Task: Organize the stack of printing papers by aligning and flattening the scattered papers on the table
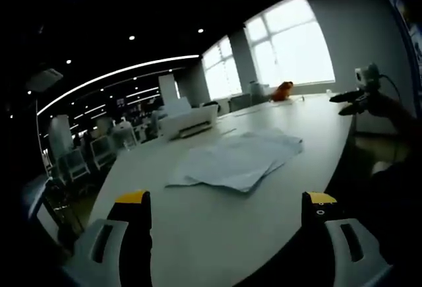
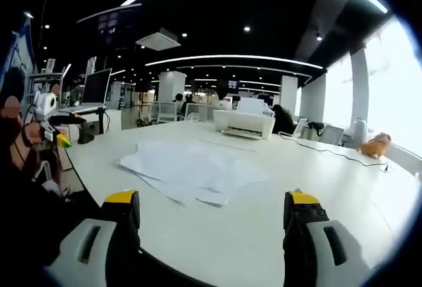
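1. The printing papers [image 1: 239,158] lie in a loose, fanned heap near the middle of the white worktop [image 1: 198,234], sheets overlapping at odd angles with edges and corners sticking out, so nothing is aligned or flattened yet
2. The left gripper [image 1: 226,211] hangs back from the near edge, its fingers [image 1: 134,218] spread wide and holding nothing; I judge this a ready stance for reaching toward the heap
3. The right gripper [image 2: 212,211] faces the same papers [image 2: 191,168] from another side, fingers [image 2: 300,218] likewise wide apart and empty, well short of the sheets
4. With one gripper on each side, the heap could be squeezed square between them
5. A white printer [image 2: 242,123] stands beyond the papers; whether its tray holds paper I cannot tell
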A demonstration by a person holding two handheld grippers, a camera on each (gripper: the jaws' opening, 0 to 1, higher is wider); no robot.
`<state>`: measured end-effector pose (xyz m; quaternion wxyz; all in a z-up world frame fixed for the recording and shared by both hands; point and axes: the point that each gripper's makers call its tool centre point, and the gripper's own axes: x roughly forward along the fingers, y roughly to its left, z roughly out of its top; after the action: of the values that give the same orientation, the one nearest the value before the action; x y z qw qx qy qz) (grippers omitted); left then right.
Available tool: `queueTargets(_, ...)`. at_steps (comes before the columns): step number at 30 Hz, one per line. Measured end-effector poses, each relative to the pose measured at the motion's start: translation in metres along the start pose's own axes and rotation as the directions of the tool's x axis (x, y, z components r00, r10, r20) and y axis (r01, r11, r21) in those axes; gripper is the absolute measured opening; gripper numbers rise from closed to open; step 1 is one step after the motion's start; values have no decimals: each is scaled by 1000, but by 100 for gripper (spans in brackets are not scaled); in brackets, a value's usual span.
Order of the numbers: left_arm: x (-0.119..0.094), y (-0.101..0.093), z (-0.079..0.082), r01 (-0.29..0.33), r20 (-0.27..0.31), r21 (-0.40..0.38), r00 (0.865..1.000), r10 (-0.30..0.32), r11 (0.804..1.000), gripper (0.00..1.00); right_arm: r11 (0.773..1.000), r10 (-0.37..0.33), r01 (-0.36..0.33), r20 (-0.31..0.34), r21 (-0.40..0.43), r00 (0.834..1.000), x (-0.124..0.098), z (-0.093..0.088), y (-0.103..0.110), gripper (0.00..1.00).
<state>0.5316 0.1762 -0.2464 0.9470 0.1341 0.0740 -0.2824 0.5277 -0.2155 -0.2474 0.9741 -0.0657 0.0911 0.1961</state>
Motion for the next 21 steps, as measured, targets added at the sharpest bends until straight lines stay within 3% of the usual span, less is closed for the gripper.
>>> queueTargets(21,0,-2,5,4,15,1,1000,-4,1000,97,1000,12,-12,-5,0,1000,2,-3,4,85)
